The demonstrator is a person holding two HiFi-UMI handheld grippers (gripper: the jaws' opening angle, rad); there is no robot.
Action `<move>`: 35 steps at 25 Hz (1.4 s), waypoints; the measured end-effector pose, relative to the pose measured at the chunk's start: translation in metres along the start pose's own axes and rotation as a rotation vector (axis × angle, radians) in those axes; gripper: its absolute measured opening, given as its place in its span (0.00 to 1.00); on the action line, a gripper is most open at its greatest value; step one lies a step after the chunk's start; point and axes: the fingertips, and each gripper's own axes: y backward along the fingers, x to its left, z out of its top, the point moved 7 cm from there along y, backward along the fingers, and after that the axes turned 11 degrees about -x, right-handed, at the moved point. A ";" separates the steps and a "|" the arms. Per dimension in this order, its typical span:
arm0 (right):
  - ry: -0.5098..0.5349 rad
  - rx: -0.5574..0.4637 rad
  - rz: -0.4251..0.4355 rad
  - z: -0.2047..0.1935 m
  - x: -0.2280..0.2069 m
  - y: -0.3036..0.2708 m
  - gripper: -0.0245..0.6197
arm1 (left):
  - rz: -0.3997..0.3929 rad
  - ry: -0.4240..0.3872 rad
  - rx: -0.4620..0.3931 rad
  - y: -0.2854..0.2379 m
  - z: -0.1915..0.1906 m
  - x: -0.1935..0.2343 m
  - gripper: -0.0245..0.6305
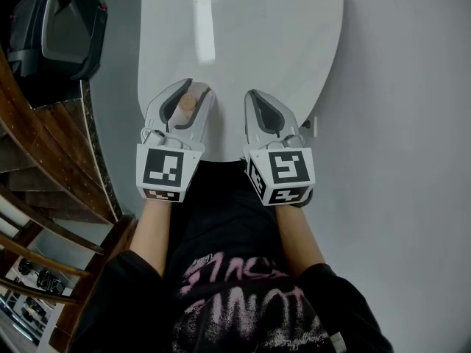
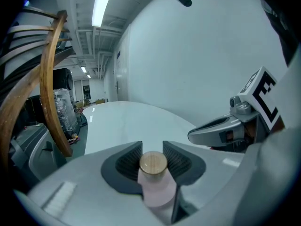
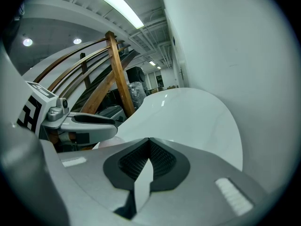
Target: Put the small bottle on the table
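A small pale pink bottle (image 2: 156, 186) with a round wooden cap (image 2: 153, 163) sits between the jaws of my left gripper (image 2: 152, 157), which is shut on it. In the head view the bottle's cap (image 1: 189, 103) shows between the left gripper's (image 1: 188, 98) jaws, above the near edge of the white oval table (image 1: 265, 43). My right gripper (image 1: 259, 103) hovers beside it over the same edge. Its jaws (image 3: 149, 155) meet at the tips with nothing between them. From the right gripper view the left gripper (image 3: 80, 122) appears at the left.
A wooden staircase with curved rails (image 1: 44, 168) runs along the left. A dark bin or case (image 1: 55, 28) stands at the upper left. Grey floor (image 1: 405, 160) surrounds the table on the right. A ceiling light reflects on the tabletop (image 1: 204, 20).
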 end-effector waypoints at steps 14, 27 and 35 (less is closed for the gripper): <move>0.007 -0.045 0.026 0.017 0.013 -0.002 0.05 | 0.005 -0.040 -0.067 0.011 0.027 0.008 0.24; 0.031 -0.110 0.033 0.039 0.014 0.007 0.05 | 0.053 -0.084 -0.107 0.022 0.050 0.010 0.14; 0.047 -0.146 0.026 0.050 0.013 0.018 0.05 | 0.075 -0.096 -0.136 0.027 0.060 0.007 0.08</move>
